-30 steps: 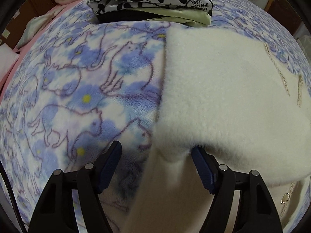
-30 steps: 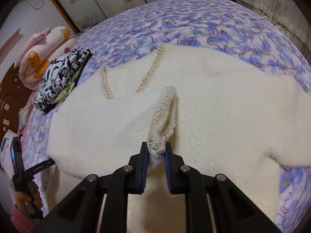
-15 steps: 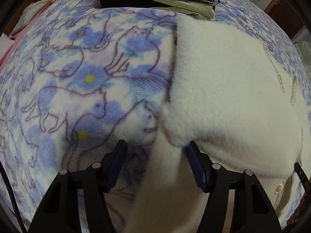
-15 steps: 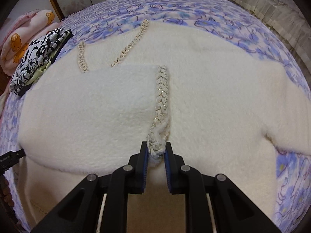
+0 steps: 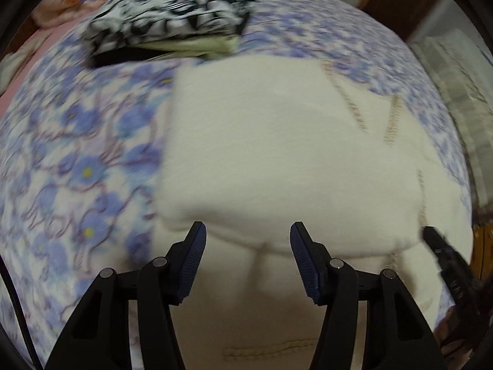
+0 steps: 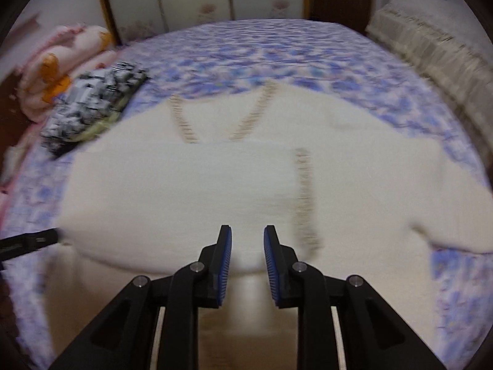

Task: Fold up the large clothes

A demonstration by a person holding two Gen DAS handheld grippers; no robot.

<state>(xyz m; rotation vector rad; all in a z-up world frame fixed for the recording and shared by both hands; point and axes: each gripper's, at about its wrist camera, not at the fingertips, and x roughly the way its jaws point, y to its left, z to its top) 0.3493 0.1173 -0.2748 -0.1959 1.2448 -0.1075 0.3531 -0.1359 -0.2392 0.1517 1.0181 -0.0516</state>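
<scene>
A large cream fleece garment [image 5: 277, 160] with gold braided trim lies spread on the bed, one flap folded over its front; it also shows in the right wrist view [image 6: 191, 191]. My left gripper [image 5: 248, 234] is open and empty, just above the folded flap's near edge. My right gripper [image 6: 246, 240] is open and empty, above the same folded edge, left of the trim strip [image 6: 303, 191]. The right gripper's tip [image 5: 443, 252] shows at the right of the left wrist view. Both views are motion-blurred.
The bed is covered by a blue and white floral blanket [image 5: 71, 166]. A stack of folded clothes with a black and white print on top [image 5: 172, 27] lies beyond the garment, also in the right wrist view [image 6: 95, 104]. Pink bedding [image 6: 61, 64] lies at far left.
My right gripper has opened and let go of the trim edge, which now lies flat. My left gripper has shifted right over the folded flap. Both have pulled back and up.
</scene>
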